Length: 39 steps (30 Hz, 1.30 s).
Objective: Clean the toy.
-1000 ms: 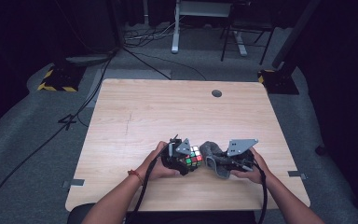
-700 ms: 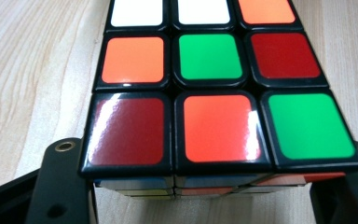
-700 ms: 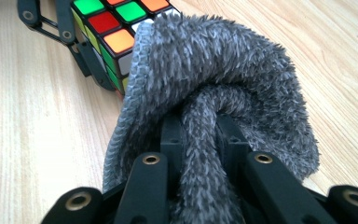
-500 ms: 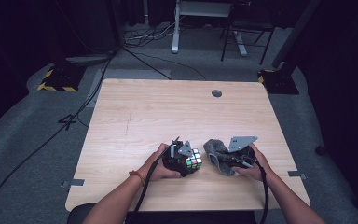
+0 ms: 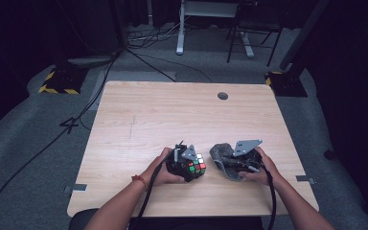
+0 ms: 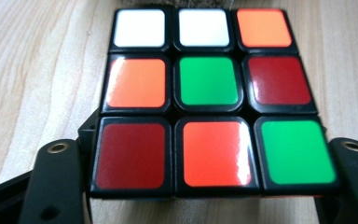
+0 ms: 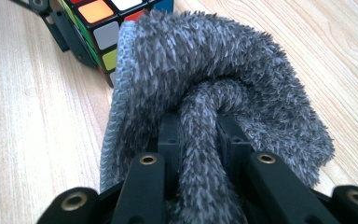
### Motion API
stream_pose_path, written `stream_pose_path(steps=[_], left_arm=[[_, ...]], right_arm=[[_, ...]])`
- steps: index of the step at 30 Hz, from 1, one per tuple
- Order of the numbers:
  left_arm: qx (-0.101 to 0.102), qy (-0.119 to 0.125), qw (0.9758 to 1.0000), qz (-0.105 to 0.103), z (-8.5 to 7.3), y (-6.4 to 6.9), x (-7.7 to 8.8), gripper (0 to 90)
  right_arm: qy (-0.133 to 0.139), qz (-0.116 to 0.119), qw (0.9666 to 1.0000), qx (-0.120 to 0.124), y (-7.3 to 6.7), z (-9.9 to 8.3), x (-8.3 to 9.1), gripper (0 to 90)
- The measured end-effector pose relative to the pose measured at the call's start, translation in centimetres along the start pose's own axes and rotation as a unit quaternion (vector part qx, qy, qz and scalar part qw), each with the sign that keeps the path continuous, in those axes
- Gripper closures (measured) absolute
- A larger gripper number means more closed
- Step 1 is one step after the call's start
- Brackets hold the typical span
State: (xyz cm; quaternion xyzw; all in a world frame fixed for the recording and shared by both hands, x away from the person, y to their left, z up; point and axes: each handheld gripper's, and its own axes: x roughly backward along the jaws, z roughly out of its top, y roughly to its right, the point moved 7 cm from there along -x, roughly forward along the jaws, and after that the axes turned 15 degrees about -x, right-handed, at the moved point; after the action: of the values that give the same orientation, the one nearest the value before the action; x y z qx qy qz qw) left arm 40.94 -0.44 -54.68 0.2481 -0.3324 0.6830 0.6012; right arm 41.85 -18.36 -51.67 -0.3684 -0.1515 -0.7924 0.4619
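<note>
High view shows the left gripper [image 5: 188, 164] clamped on a puzzle cube [image 5: 196, 166] near the table's [image 5: 172, 115] near edge; its jaws have just eased open a little, though they flank the cube's sides. Just right, the right gripper [image 5: 230, 165] pinches a fold of grey cloth [image 7: 223, 84]. If the left grip loosens further, the cube could slip or twist when the cloth rubs against it.

A light wooden table [image 5: 182, 115] stands on grey carpet [image 5: 33, 139]. Far behind, the room is dark, with cables [image 5: 153, 38] and a white stand [image 5: 179, 28].
</note>
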Motion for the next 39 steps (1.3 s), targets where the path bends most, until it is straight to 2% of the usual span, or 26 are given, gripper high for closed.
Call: stream_pose_path(steps=[7, 15, 24, 30, 32, 39], left_arm=[[-0.002, 0.006, 1.0, 0.001, 0.0, 0.1, 0.8, 28.1], [-0.006, -0.001, 1.0, 0.007, -0.1, 0.3, 1.4, 26.8], [-0.012, -0.011, 0.9998, 0.009, -0.4, 0.7, 2.3, 24.8], [-0.011, -0.017, 0.9997, 0.011, -0.6, 1.0, 3.1, 24.3], [-0.01, -0.012, 0.9998, 0.009, -0.5, 1.1, 3.3, 24.6], [-0.01, -0.027, 0.9995, 0.013, -0.7, 1.5, 3.7, 24.8]], right_arm=[[0.001, -0.002, 1.0, 0.0, 0.0, 0.0, 0.1, 72.7], [0.01, -0.001, 1.0, 0.0, -0.2, 0.4, 0.5, 67.8], [0.046, -0.009, 0.9989, 0.003, -1.0, 1.6, 1.7, 57.0], [0.064, 0.003, 0.998, 0.004, -1.9, 2.2, 2.3, 55.4], [0.061, 0.007, 0.9981, 0.01, -2.4, 2.2, 2.3, 55.2], [0.044, 0.022, 0.9983, 0.03, -4.3, 2.4, 1.5, 55.6]])
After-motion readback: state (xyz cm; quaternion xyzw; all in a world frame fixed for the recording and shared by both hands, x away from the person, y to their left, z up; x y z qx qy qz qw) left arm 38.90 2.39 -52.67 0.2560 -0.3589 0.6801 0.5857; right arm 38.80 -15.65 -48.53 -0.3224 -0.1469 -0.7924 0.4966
